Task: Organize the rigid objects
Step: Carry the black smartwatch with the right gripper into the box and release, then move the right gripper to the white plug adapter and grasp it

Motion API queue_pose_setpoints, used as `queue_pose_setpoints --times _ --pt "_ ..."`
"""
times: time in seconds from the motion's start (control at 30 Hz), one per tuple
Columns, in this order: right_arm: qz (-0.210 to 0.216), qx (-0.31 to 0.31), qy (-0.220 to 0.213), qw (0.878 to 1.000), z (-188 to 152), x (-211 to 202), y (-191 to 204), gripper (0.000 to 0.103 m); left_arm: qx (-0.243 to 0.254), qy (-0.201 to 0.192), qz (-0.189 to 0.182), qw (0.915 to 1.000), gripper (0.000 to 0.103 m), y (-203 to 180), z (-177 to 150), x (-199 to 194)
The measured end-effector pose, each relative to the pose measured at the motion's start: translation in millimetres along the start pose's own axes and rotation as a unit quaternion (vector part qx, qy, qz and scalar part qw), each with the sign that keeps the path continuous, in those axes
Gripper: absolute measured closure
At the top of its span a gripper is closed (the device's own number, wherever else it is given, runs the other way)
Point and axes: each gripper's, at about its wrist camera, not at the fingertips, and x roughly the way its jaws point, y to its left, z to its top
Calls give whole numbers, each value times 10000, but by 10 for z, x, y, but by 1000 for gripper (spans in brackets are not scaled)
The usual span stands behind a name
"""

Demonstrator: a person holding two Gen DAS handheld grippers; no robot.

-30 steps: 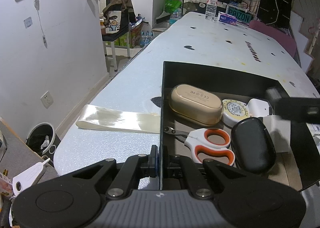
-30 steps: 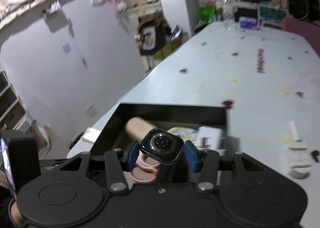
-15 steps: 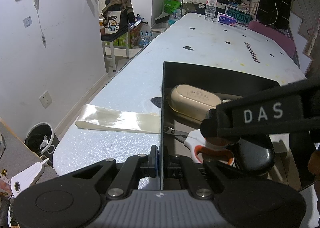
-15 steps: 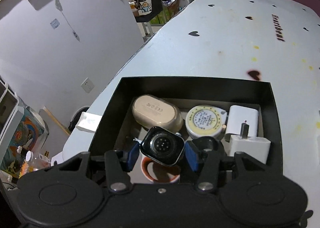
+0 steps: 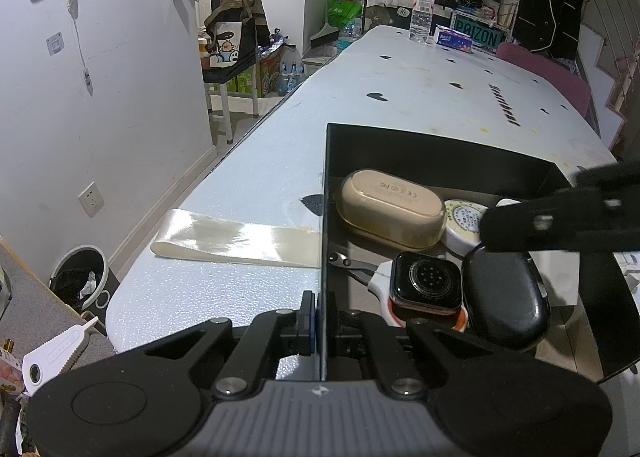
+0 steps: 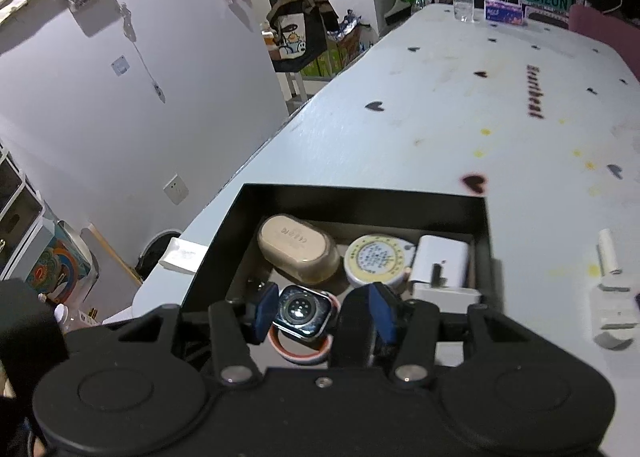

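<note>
Left gripper (image 5: pixel 320 321) is clamped narrowly on the near left wall of the black box (image 5: pixel 440 149), one finger outside and one inside. The box sits at the near end of the white table (image 5: pixel 420 85).

Right gripper (image 6: pixel 320 315) hangs over the near part of the box, its blue-padded fingers (image 6: pixel 266 311) spread wide and holding nothing. The watch (image 6: pixel 304 311) lies face down between them, touching neither pad, and rests on the orange-and-white scissors (image 6: pixel 300 351).

Contents of the box, in the left wrist view with the watch (image 5: pixel 426 283) as centre:
- beige case (image 5: pixel 390 209) at 11 o'clock, against the far left corner;
- round yellow-rimmed tin (image 5: pixel 464 223) at 1 o'clock, just beside the case;
- black oval case (image 5: pixel 504 305) at 3 o'clock, touching the watch;
- scissor blades (image 5: pixel 352 263) at 9 o'clock.

A white charger (image 6: pixel 442 269) lies at 3 o'clock of the tin (image 6: pixel 376 259) in the right wrist view.

Outside the box, a cream ribbon (image 5: pixel 236 235) lies on the table against the left wall. A small white item (image 6: pixel 610 277) lies on the table near the box's right wall.
</note>
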Motion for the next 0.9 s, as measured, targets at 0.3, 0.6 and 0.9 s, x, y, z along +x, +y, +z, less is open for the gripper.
queue_pose_setpoints --times 0.3,0.6,0.9 --pt "-154 -277 -305 9990 -149 -319 -158 36 -1 -1 -3 10000 100 0 -3 0" --pt "-258 -334 -683 9968 -356 -575 -328 10 -1 -1 -2 10000 100 0 -4 0" --pt "-473 -470 -839 9942 -486 -681 -370 5 -1 -1 -4 10000 100 -2 -3 1"
